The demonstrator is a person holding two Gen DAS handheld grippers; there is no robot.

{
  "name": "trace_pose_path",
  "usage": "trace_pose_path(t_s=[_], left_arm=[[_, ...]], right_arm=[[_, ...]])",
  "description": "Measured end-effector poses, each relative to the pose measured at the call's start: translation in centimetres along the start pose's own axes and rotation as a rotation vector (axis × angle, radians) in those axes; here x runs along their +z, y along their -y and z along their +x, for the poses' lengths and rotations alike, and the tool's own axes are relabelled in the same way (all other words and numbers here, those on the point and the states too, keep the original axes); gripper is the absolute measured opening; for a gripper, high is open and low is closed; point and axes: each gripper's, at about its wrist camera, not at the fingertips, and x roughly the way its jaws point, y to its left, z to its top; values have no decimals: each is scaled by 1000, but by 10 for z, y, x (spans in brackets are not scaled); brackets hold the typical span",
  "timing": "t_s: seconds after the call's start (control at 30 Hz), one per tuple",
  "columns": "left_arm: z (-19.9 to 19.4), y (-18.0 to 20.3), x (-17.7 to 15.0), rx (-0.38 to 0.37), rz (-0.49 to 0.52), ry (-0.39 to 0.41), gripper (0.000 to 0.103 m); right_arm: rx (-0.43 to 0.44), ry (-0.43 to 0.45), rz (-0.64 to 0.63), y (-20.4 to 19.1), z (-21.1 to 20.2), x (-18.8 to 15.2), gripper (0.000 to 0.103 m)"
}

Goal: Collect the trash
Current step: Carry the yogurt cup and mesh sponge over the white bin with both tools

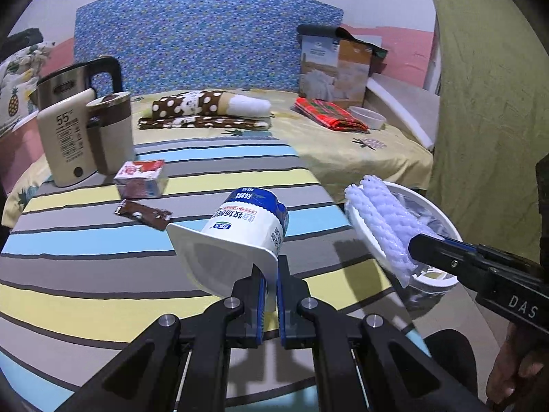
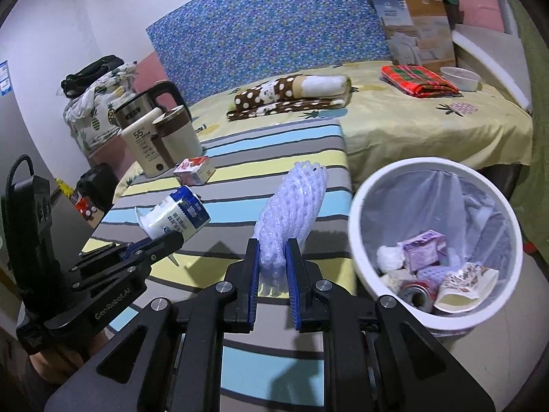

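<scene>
My left gripper is shut on the rim of a white and blue yogurt cup, held above the striped table; it also shows in the right wrist view. My right gripper is shut on a white foam fruit net, held up left of the white trash bin. In the left wrist view the net hangs over the bin's rim. The bin holds a can, a paper cup and several wrappers. A red and white carton and a brown wrapper lie on the table.
A beige thermos jug and a steel kettle stand at the table's far left. Behind is a bed with a brown dotted cloth, a red plaid cloth, a white bowl and a box.
</scene>
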Motion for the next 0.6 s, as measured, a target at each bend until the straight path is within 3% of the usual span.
trace_pose_path(t_s=[0.6], left_arm=[[16,52,9,-95,63,-17,5]], right_arm=[[-72,43,98,54,-23,-5,17]])
